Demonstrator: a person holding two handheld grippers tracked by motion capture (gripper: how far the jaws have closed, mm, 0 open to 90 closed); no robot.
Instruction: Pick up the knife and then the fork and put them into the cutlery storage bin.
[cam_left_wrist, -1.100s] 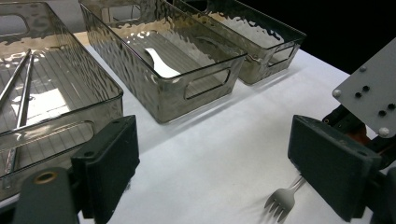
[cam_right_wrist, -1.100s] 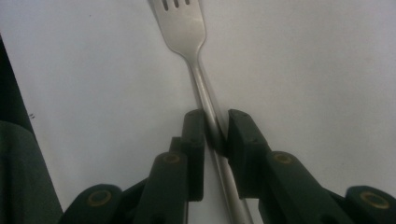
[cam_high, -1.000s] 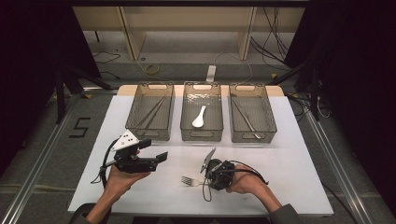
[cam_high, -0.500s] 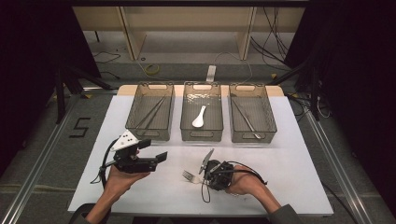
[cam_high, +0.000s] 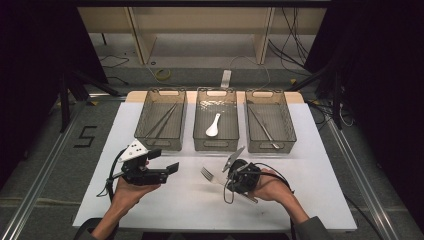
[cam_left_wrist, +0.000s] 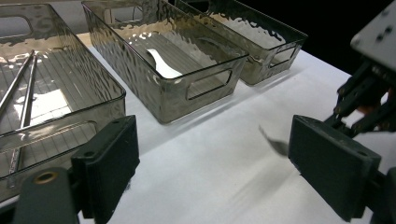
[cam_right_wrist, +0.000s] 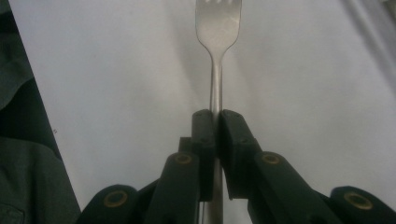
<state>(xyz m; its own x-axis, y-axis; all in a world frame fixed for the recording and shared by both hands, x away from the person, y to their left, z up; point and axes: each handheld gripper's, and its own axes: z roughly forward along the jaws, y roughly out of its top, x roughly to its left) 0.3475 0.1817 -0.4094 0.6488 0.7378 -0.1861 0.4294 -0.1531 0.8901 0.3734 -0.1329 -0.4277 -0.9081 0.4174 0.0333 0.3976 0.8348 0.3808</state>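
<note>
White table (cam_high: 320, 200) in middle of dim room, lit from above, bright against everything else. Wood edge (cam_high: 190, 94) peeking out along far side. Grey carpet floor (cam_high: 45, 165) around it, black "5" marker (cam_high: 85, 136) taped near table's left edge. Metal rails (cam_high: 30, 200) running along both sides on floor. Black curtains (cam_high: 30, 45) left and right. Pale wooden shelf frame (cam_high: 200, 25) at back, loose cables (cam_high: 295, 35) and yellowish coil (cam_high: 161, 75) lying under it.
</note>
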